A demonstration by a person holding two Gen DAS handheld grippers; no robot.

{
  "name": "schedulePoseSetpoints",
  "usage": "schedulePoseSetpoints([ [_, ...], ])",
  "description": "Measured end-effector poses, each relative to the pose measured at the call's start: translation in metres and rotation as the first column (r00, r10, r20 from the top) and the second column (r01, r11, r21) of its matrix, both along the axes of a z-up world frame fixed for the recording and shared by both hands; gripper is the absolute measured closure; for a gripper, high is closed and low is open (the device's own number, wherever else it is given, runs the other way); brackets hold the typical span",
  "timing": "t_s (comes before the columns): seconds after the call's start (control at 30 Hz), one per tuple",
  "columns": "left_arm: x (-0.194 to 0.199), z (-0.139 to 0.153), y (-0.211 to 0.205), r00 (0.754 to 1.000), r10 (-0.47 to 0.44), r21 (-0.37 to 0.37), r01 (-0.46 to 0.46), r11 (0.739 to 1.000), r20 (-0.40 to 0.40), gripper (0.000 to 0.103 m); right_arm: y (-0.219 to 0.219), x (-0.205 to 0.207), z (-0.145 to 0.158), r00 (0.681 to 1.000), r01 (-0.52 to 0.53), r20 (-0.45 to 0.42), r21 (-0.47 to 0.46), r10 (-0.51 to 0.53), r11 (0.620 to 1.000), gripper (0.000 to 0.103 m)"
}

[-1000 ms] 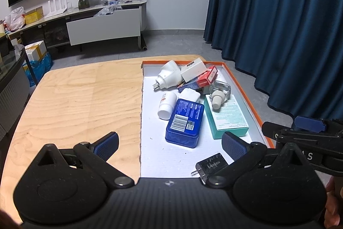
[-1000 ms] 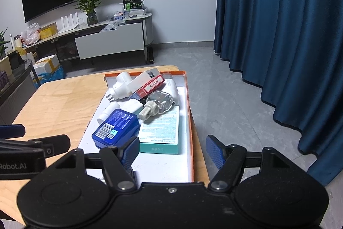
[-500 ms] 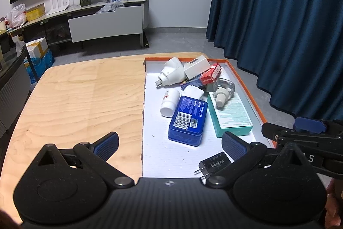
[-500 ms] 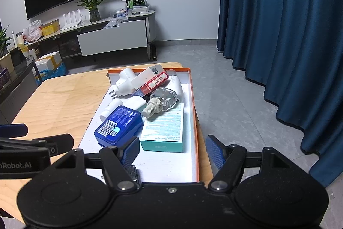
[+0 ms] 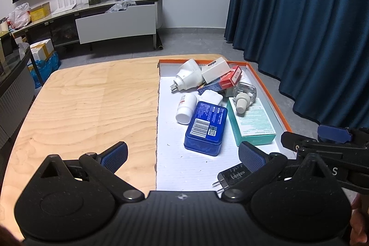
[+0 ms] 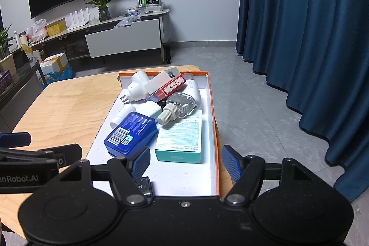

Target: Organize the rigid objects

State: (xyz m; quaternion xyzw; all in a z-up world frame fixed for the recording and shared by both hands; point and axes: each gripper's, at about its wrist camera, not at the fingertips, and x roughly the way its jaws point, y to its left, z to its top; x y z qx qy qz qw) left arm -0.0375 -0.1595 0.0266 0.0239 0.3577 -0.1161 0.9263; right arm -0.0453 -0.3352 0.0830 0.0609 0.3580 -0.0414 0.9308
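Both claws hover low over the near end of the wooden desk (image 5: 87,107), side by side, angled down toward the tray.

Left claw (image 5: 182,155): jaws wide apart, nothing between the blue pads. Its left finger sits above bare wood, its right finger above the tray's near end.

Right claw (image 6: 185,160): jaws parted, nothing gripped; the tray's near right corner lies in the gap below.

The orange-rimmed tray (image 5: 272,98) with white floor occupies the right half of the desk. Contents, seen from the left claw's camera:
- Blue tin (image 5: 206,128) with barcode label, tray centre.
- Teal box (image 5: 252,123) at 3 o'clock of the tin, just beside it.
- Clear bottle (image 5: 244,96) with white cap, lying on the teal box's far end.
- White pill bottle (image 5: 186,105) on its side at 11 o'clock of the tin, touching it.
- White plug adapter (image 5: 188,77), white box (image 5: 215,73) and red box (image 5: 230,78) piled at the tray's far end, 12 o'clock.
- Black charger (image 5: 233,175) at the near end, at 5 o'clock of the tin, partly hidden by the left claw's right finger.

Dark blue curtain (image 6: 311,38) hangs at 3 o'clock.
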Motion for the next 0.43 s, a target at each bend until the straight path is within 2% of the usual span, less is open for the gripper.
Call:
schedulePoseSetpoints([
  [0.43,0.0024,0.0002,0.0030,1.000,0.012,0.009,-0.012,1.000,0.011,0.000,0.0022,0.0023,-0.0012,1.000,-0.004,-0.004,-0.002,0.004,1.000,0.022],
])
